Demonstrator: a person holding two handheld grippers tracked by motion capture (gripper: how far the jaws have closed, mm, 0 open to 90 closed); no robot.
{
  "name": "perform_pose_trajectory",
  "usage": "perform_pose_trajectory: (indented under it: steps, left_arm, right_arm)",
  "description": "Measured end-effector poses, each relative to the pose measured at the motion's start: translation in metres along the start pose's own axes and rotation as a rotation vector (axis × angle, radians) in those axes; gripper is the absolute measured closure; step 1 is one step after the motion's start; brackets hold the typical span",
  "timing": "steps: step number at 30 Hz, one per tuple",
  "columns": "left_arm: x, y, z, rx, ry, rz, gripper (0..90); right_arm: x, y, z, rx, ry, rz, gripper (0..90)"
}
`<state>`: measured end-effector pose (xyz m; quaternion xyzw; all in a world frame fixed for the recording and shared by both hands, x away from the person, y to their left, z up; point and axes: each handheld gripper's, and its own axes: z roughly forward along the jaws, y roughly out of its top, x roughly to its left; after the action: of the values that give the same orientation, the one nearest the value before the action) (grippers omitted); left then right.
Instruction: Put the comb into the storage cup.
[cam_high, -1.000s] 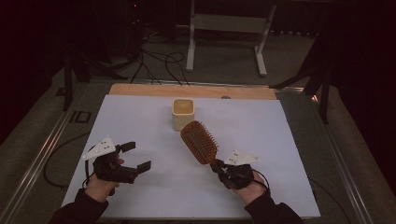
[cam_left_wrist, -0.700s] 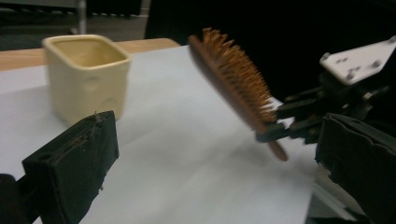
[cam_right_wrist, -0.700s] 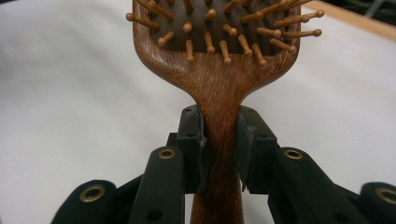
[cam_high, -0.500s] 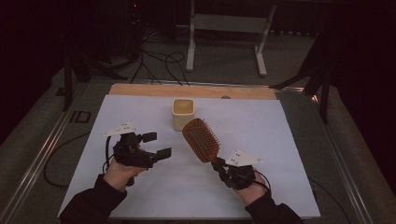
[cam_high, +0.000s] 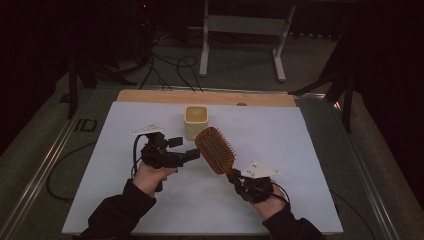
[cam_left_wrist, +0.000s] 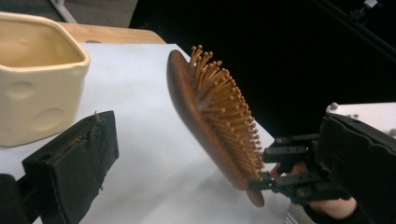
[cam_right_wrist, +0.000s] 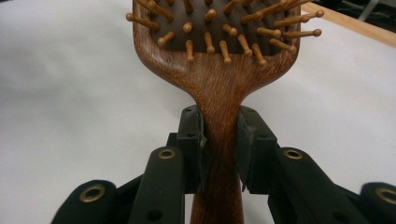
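A wooden hairbrush (cam_high: 216, 149) with brown bristles is held above the white sheet, head tilted up and to the left. My right gripper (cam_high: 237, 179) is shut on its handle; in the right gripper view both jaws clamp the handle neck (cam_right_wrist: 218, 135) below the bristled head (cam_right_wrist: 215, 51). My left gripper (cam_high: 186, 149) is open just left of the brush head, not touching it. In the left gripper view one black pad (cam_left_wrist: 74, 158) shows at the lower left, with the hairbrush (cam_left_wrist: 210, 126) and the right gripper (cam_left_wrist: 303, 175) beyond it.
A cream square cup (cam_high: 196, 121) stands upright on the white sheet (cam_high: 310, 150) just behind the brush, close to the left gripper (cam_left_wrist: 37, 70). A wooden strip (cam_high: 150, 96) runs along the far edge. Cables and a metal stand lie on the floor beyond.
My left gripper has travelled right and forward from the near-left of the sheet to beside the brush head. The right gripper and brush have barely moved.
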<state>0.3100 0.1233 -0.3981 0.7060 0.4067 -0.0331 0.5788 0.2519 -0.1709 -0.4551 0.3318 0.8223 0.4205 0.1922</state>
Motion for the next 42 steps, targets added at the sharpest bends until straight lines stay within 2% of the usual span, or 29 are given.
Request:
perform_pose_trajectory:
  steps: [3, 12, 19, 25, 30, 37, 42]
  left_arm:
    - [0.001, 0.0, 0.01, 0.002, 0.001, -0.016, 0.1]
    - [0.007, -0.004, 0.038, 0.003, -0.015, -0.109, 0.1]
    - [0.009, -0.006, 0.05, 0.005, -0.029, -0.139, 2.6]
    - [0.009, -0.005, 0.054, -0.005, -0.031, -0.158, 15.9]
    - [0.008, -0.007, 0.056, 0.009, -0.046, -0.162, 19.8]
    - [0.007, -0.008, 0.059, 0.014, -0.074, -0.158, 35.8]
    - [0.008, -0.009, 0.06, 0.003, -0.085, -0.179, 38.9]
  right_arm:
    - [0.001, 0.0, 0.001, 0.0, -0.001, -0.002, 73.4]
    - [0.003, 0.001, 0.001, 0.0, 0.0, -0.011, 73.3]
    - [0.004, 0.002, 0.0, 0.002, 0.004, -0.022, 73.3]
    - [0.004, 0.002, 0.001, 0.002, 0.007, -0.019, 73.3]
    - [0.004, 0.002, 0.001, 0.001, 0.0, -0.02, 73.3]
    - [0.005, 0.003, 0.001, 0.003, 0.007, -0.032, 73.3]
    - [0.005, 0.002, 0.001, 0.0, 0.0, -0.027, 73.2]
